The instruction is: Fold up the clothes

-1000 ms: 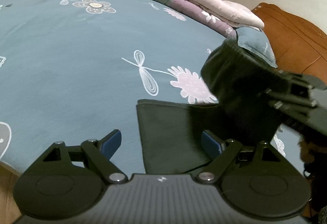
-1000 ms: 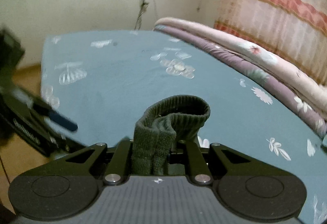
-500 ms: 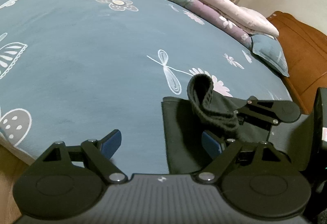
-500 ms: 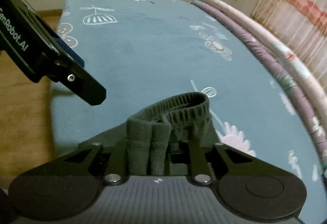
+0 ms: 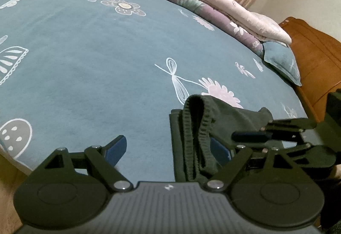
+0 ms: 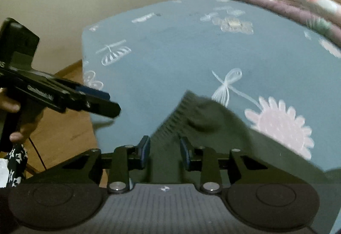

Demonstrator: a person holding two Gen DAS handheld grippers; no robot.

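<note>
Dark green knitted garment with a ribbed hem lies near the front edge of the bed, on the blue-grey sheet printed with flowers and dragonflies, its hem folded over in a raised loop beside the pink flower print. We are letting go of the fold with the right claw: its jaws are opening, the cloth sits between the blue pads without being pressed, so the grip looks released. The left claw stands wide and holds nothing, with one pad over bare sheet and the other partly behind the ribbed edge.

To finish this step well, we judge it best to open fully before pulling back, and to draw the right claw out along the cloth rather than upward, so the knit does not snag and lift the fold. The left claw could press the loop flat afterwards.

Compared with a second ago, the right claw was clamped tight on the bunched hem and carried it above the sheet; now the hem rests on the garment and the jaws have parted. The left claw has kept its wide stance throughout.
</note>
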